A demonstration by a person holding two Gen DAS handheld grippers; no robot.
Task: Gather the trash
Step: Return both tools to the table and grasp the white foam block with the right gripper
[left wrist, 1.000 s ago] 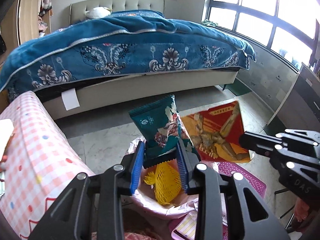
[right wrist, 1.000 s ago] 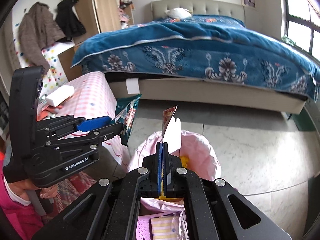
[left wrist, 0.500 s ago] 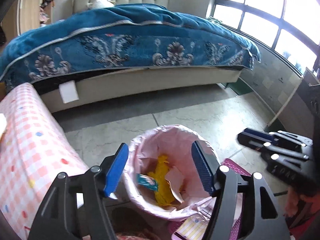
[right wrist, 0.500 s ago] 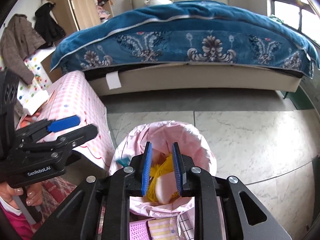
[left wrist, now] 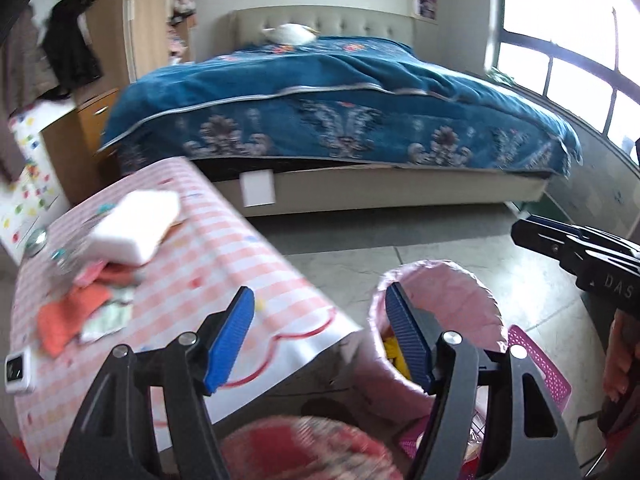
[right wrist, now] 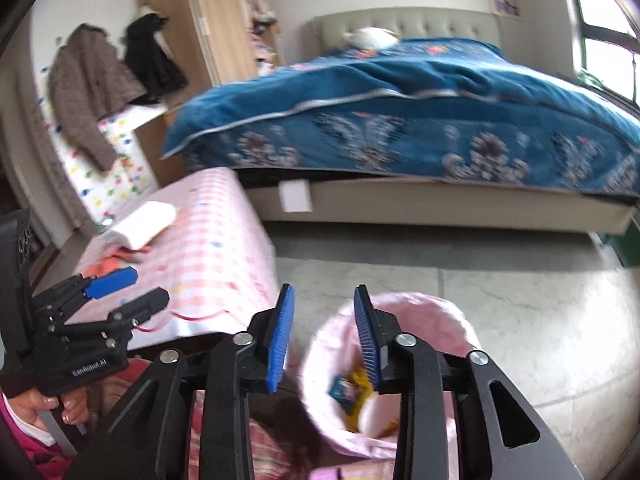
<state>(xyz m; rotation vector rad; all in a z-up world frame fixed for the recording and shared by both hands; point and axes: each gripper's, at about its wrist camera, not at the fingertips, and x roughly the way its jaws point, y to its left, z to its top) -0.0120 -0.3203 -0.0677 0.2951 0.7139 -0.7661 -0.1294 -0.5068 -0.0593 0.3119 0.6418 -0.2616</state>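
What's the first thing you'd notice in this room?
Probably the big bed with its blue flowered blanket, filling the back of the room. Nearer, a bin lined with a pink bag stands on the floor with wrappers inside, beside a table under a pink checked cloth.

Bedroom with pale walls, bed (left wrist: 340,92) under a blue floral blanket, grey marble floor (right wrist: 520,304), wooden wardrobe (right wrist: 216,20), bright gridded window (left wrist: 568,56) at right, pink checked surface (left wrist: 224,264)

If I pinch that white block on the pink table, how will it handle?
The white block looks like foam or a sponge, so probably light and squashy; the jaws may sink in. Its broad, flat shape shouldn't roll. It lies partly on loose scraps, so lifting it may drag those along. The blur hides its surface.
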